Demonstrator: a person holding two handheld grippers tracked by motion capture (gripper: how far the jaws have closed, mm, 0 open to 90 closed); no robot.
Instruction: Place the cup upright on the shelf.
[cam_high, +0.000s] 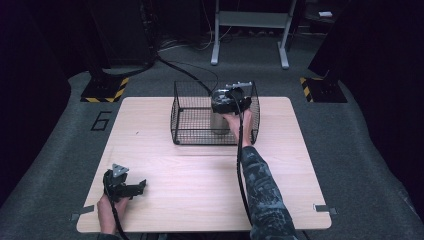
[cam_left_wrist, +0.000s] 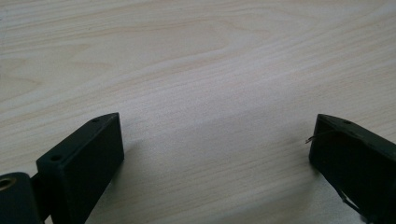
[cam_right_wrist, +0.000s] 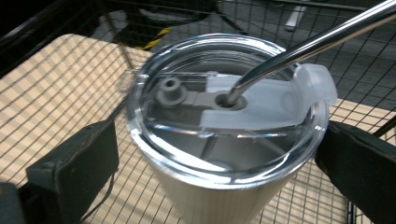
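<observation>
A steel tumbler (cam_high: 219, 123) with a clear lid (cam_right_wrist: 224, 154) and a metal straw (cam_right_wrist: 303, 44) stands upright inside a black wire basket (cam_high: 177, 117) at the table's far middle. My right gripper (cam_high: 231, 100) reaches down into the basket from above. In the right gripper view its jaws (cam_right_wrist: 219, 140) flank the tumbler just under the lid, with a small gap on each side, so it is open. My left gripper (cam_high: 139, 187) rests low over the table's near left corner, open, with bare wood between its jaws (cam_left_wrist: 215, 135).
The wooden table (cam_high: 200, 180) is bare apart from the basket. A cable (cam_high: 242, 170) trails from the right gripper along the sleeve. Beyond the table are a grey floor, a metal stand's legs (cam_high: 250, 30) and hazard-striped bases (cam_high: 105, 92).
</observation>
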